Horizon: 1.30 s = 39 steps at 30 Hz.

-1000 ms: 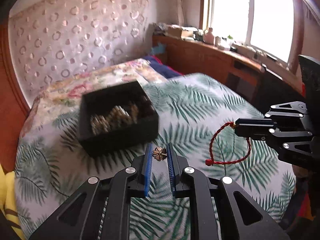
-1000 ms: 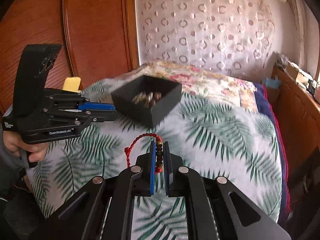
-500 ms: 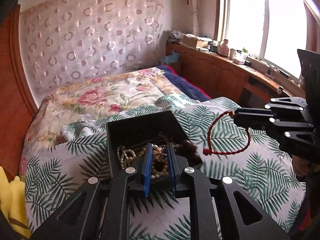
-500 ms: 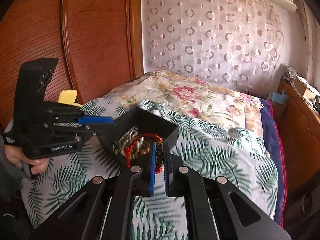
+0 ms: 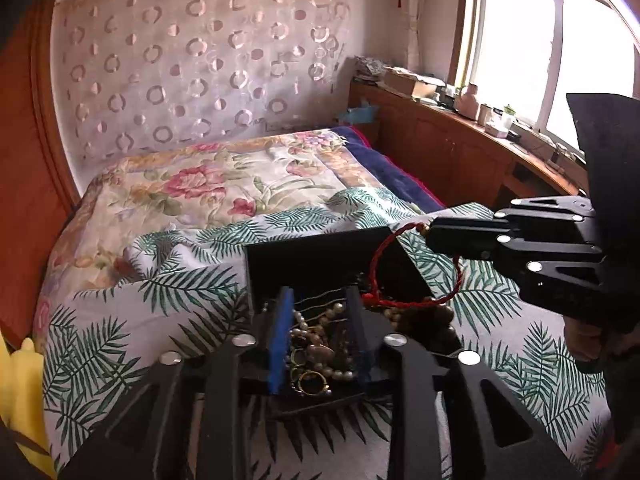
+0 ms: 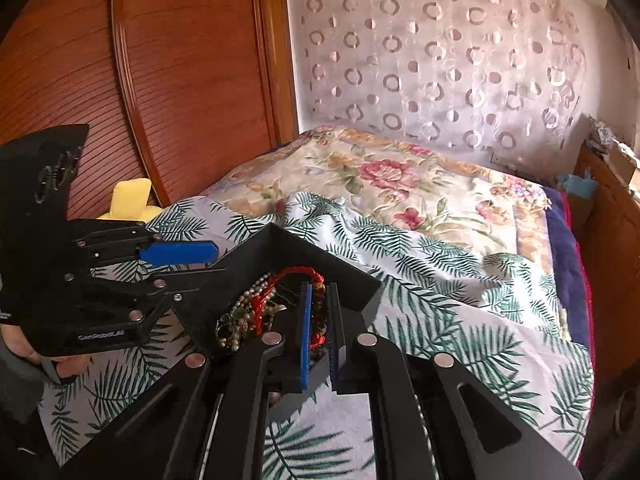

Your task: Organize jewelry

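An open black box (image 5: 316,258) holding pearl strands, rings and beads sits on the palm-leaf bedspread (image 5: 160,320). My left gripper (image 5: 319,292) hangs right over the box. Its jaws are opening, and only the pile of jewelry (image 5: 316,344) shows between the blue pads. My right gripper (image 6: 319,287) is shut on a brown bead bracelet with a red cord (image 6: 316,312), held over the near right part of the box (image 6: 352,280). In the left wrist view the red cord loop (image 5: 400,302) droops from the right gripper (image 5: 430,235) into the box.
A floral quilt (image 6: 400,176) covers the far half of the bed. A yellow plush toy (image 6: 128,200) lies by the wooden headboard (image 6: 180,80). Along the right runs a wooden ledge (image 5: 460,120) with small items under the window. A person's hand (image 6: 24,352) holds the left gripper.
Both grippers have moved in over the black box. The left jaws have widened, and the small flower-shaped piece they held is no longer between them. The right still holds the bracelet.
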Motion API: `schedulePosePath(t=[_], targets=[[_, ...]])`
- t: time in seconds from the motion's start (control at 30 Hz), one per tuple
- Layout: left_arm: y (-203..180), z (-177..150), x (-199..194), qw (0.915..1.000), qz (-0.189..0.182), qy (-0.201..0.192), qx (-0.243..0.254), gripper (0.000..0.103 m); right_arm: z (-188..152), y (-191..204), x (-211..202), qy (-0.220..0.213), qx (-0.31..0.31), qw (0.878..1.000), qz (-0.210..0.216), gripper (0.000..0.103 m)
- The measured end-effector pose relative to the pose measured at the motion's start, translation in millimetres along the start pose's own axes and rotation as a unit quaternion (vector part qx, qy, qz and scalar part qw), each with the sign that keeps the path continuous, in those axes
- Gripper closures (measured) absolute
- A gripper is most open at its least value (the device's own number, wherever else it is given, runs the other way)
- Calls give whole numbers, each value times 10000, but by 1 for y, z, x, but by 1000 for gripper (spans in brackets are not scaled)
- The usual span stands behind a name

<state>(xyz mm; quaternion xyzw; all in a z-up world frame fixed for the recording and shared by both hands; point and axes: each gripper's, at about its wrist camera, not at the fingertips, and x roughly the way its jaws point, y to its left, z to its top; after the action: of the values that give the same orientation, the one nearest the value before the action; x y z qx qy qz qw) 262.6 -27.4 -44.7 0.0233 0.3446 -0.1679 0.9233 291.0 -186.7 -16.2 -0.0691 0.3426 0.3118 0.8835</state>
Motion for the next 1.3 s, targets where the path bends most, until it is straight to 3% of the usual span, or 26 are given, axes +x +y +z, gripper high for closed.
schedulePosePath(t=[0.17,0.23,0.3,0.57,0.63,0.9,1.07,1.13,1.23,1.3], targets=[[11,-4,-7,9998,101,-59,-170,50,1,10,11,119,-55,9999,49,93],[14,-7,-12,9995,219,-92,-229,37,1,13,11,127,-53,9999,34,80],[17,-10,-18,9990,343,-129,-261,31,0,14,8,87,-15,9999,52,66],[22,-27,-48,9969,595,-261,-450,10,-16,24,-22,-163,196,9996,-131,65],[20,-33,-55,9963,671,-284,-461,8,-23,23,-32,-243,287,9991,-210,58],[7,-57,-87,9938,889,-371,-562,8,-56,42,-77,-575,554,9950,-600,43],[-4,-70,-114,9918,1016,-559,-544,8,-75,58,-101,-835,636,9908,-860,26],[-7,-74,-122,9913,1014,-610,-572,8,-82,64,-112,-984,708,9880,-961,13],[-13,-81,-135,9905,1049,-677,-578,8,-92,70,-125,-1143,776,9844,-1091,3],[-18,-84,-141,9898,1098,-713,-560,8,-98,74,-130,-1208,809,9824,-1170,3]])
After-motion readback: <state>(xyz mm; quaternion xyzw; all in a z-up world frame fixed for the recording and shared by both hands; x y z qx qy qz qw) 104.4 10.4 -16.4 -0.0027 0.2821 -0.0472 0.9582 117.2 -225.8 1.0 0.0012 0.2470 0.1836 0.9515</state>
